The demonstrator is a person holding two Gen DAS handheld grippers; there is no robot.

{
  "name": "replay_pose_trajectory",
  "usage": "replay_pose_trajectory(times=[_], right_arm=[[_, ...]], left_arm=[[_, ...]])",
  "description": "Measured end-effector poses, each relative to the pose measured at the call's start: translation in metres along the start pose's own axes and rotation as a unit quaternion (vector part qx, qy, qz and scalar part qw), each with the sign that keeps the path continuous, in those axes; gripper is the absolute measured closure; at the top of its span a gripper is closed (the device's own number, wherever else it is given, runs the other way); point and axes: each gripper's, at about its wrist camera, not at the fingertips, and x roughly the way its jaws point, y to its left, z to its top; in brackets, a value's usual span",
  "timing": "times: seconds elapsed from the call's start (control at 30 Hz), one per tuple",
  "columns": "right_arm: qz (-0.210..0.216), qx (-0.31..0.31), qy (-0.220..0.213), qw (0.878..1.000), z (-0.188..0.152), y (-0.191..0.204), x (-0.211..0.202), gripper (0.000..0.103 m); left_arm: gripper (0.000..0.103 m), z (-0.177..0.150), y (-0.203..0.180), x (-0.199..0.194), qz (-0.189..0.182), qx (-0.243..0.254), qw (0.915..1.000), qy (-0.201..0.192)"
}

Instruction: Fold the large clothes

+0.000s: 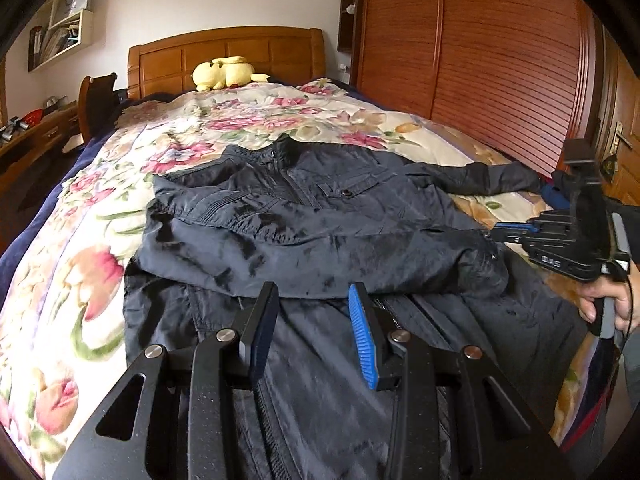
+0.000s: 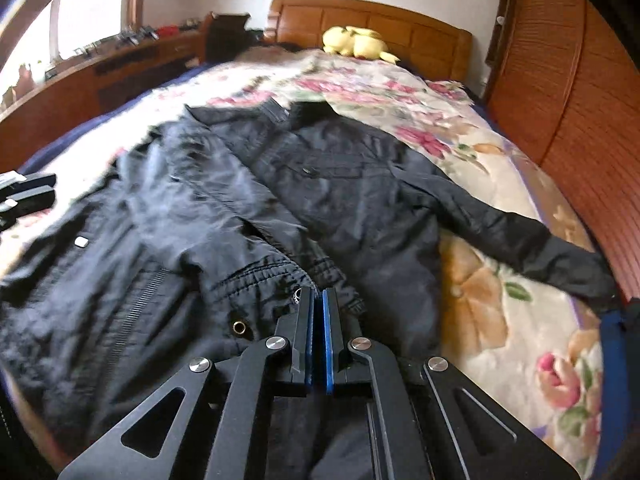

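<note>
Dark crinkly jacket [image 1: 304,220] on floral quilt [image 1: 72,264], yellow plush [image 1: 226,73] by headboard. Left gripper [image 1: 314,300] jaws apart; right gripper [image 2: 319,300] pinching jacket's gathered cuff [image 2: 276,276].

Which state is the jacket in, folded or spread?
Partly folded: one sleeve lies across the jacket front; the other sleeve is spread out on the quilt.

Both wrist cameras sit low near the bed's foot, facing the headboard [image 1: 226,54]; they share the jacket [image 1: 312,216] and quilt [image 1: 256,116]
</note>
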Motion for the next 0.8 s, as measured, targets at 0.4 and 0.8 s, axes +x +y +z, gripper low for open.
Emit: replay_pose_trajectory(times=[0.4, 0.8], right_arm=[[-0.037, 0.023, 0.017, 0.999, 0.015, -0.010, 0.029, 0.078], [0.035, 0.012, -0.006, 0.999, 0.022, -0.001, 0.011, 0.057]], left_arm=[[0.066, -0.002, -0.001, 0.011, -0.015, -0.003, 0.9999, 0.003], [0.066, -0.010, -0.007, 0.016, -0.019, -0.003, 0.9998, 0.011]])
